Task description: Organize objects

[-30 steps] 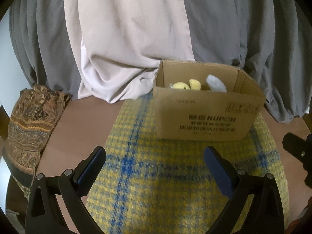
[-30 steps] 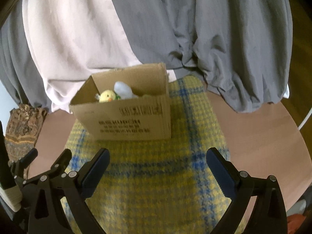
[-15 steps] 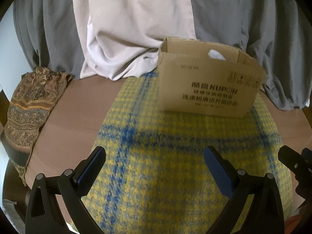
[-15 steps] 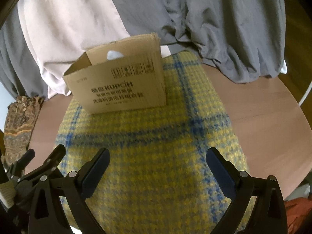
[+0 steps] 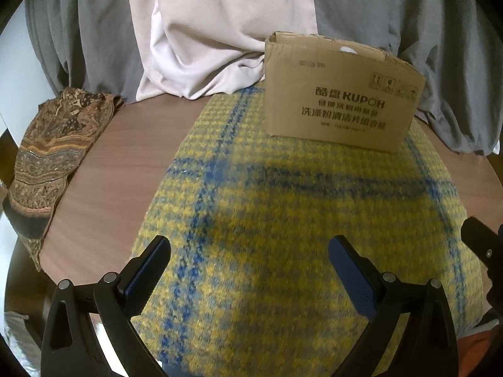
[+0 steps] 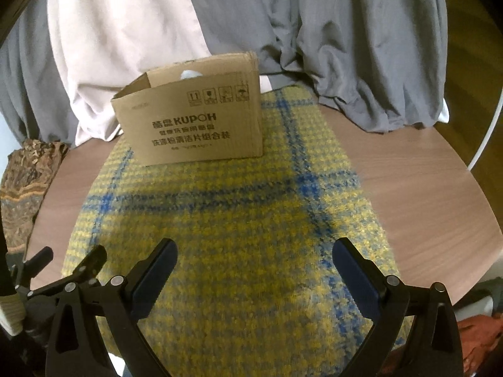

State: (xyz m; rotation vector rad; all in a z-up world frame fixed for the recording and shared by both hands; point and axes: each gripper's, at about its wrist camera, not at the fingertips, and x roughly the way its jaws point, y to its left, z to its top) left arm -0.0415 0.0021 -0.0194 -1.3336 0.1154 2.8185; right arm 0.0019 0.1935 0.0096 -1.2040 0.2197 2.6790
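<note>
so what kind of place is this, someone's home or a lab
Most likely a home, though I can't be sure: a wooden table with a yellow and blue plaid cloth, grey and pale curtains hanging behind, and a reused cardboard box on the cloth.

one box (image 5: 339,94), two cloths (image 5: 283,220), two tools (image 5: 250,270)

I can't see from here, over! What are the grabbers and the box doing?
Left gripper open, empty. Right gripper open, empty. Cardboard box upright on yellow plaid cloth, something white poking above rim. Nothing between grippers and box.
</note>
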